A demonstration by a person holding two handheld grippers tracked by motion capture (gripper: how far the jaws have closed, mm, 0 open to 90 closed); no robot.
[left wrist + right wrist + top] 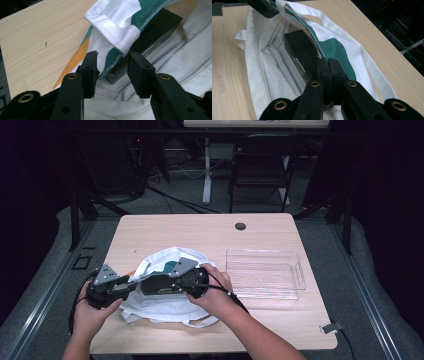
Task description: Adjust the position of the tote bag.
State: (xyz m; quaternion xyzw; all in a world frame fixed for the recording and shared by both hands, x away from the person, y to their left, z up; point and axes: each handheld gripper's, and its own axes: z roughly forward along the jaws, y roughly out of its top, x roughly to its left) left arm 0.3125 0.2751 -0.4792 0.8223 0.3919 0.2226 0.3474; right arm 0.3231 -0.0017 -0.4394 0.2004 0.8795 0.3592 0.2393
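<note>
A white tote bag (160, 311) with green and orange print lies on the near left part of the table. A black box (156, 288) sits partly inside its mouth. In the left gripper view the bag (175, 72) spreads below the box (155, 32), and my left gripper (112, 56) is open, with the bag's white hem (120, 32) hanging just beyond its jaws. My right gripper (328, 61) is shut on the bag's green-edged rim (312, 32), right beside the box (299, 47). In the high view the left gripper (129, 285) and the right gripper (167, 282) face each other over the bag.
An empty clear plastic tray (265, 274) stands to the right of the bag. The wooden table (200, 230) has a round cable hole (240, 226) near its far edge. A folding chair (260, 165) and desk legs stand behind the table.
</note>
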